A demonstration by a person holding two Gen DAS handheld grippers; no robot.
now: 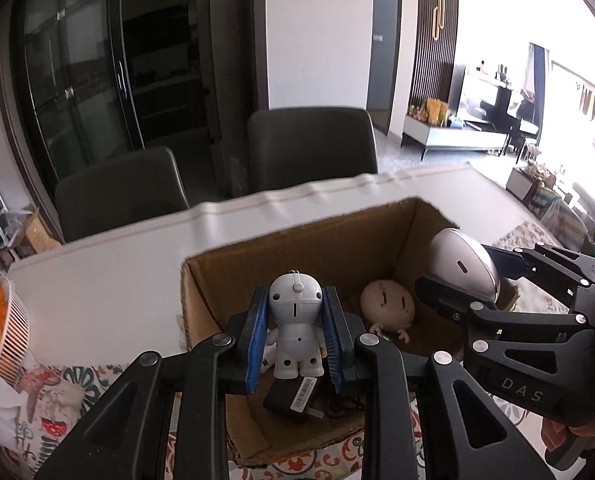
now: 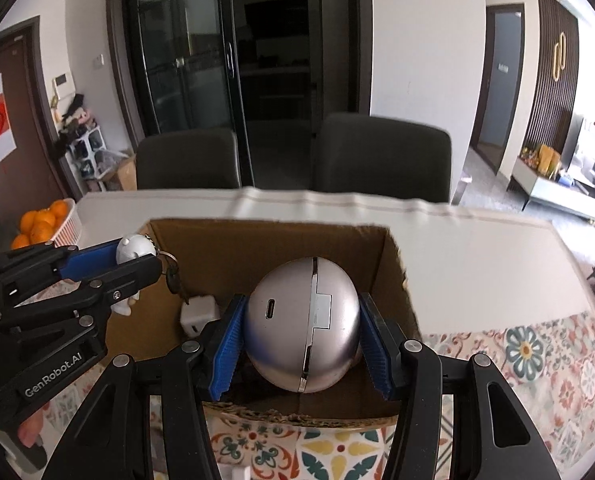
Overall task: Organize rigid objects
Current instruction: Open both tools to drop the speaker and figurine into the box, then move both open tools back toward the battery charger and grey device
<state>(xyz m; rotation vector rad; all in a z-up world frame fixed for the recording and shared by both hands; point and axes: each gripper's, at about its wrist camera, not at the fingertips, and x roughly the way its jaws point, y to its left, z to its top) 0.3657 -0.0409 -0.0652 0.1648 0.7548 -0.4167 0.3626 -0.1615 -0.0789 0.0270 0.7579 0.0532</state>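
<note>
Two grippers hang over an open cardboard box (image 1: 321, 236) that sits on a table with a patterned cloth (image 2: 537, 360) at its near edge. The left gripper (image 1: 295, 334) is clamped on a small white robot figure (image 1: 295, 320), its blue pads pressing the figure's head and sides, and holds it upright above the box's left half; seen from the right wrist, a key ring (image 2: 168, 258) dangles from the top of the figure's head. The right gripper (image 2: 301, 340) grips a silver egg-shaped device (image 2: 301, 324) between its blue pads, above the right half of the box, near the right wall. Inside the box, on its floor, lie a beige round-headed doll (image 1: 387, 306) towards the middle, a black power adapter (image 1: 293, 398) with a barcode label near the front wall, and a white charger plug (image 2: 199, 314) towards the left wall. At the table's left edge stands a white basket (image 2: 71, 224) of oranges (image 2: 43, 220). Two dark chairs (image 2: 381, 156) stand behind the far edge.
</note>
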